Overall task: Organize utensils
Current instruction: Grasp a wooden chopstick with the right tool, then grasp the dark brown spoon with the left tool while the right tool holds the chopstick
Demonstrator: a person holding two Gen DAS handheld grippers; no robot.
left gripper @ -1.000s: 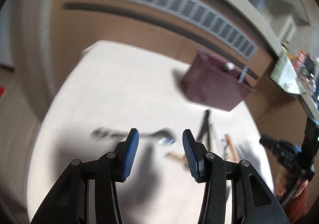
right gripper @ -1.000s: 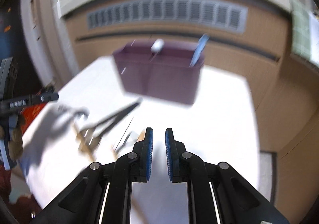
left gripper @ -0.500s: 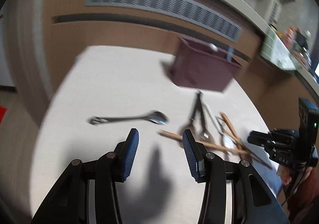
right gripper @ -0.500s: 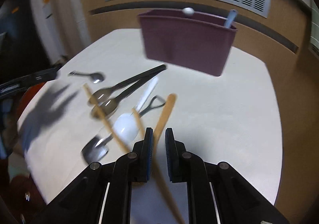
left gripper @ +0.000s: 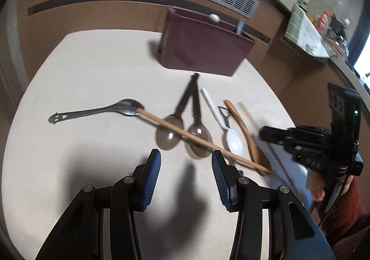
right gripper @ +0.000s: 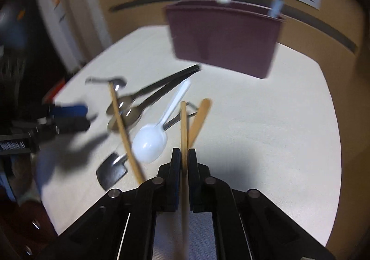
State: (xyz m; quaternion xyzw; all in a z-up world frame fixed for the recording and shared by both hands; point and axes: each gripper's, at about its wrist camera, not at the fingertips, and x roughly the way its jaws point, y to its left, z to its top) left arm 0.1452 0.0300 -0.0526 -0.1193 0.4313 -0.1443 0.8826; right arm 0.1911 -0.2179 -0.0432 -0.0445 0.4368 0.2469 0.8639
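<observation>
My right gripper (right gripper: 182,155) is clamped on a thin wooden chopstick (right gripper: 183,121); the stick runs straight between the pads, its tip pointing toward the maroon caddy (right gripper: 224,35) at the far side of the surface (right gripper: 277,121). My left gripper (left gripper: 186,165) hangs with its jaws apart and nothing between them, above the near end of the utensil pile.

Still loose on the surface: a second chopstick (left gripper: 196,137) lying across two dark spoons (left gripper: 170,130), a white plastic spoon (left gripper: 231,137), a wooden spoon (left gripper: 245,135), a steel spoon (left gripper: 101,111) off to the left, and a small spatula-like tool (right gripper: 113,169) partly under the others. The caddy already holds two items whose tops show above its rim.

Assessment of the step in hand: the grip looks centred, but the stick is slender and could pivot between the pads. I would lift it straight up clear of the wooden spoon just beside it, keep the wrist steady, tilt the tip down over the caddy's open top, and let go only once the tip is inside the rim. The left gripper should stay off the crossing chopstick until the right one is clear.
</observation>
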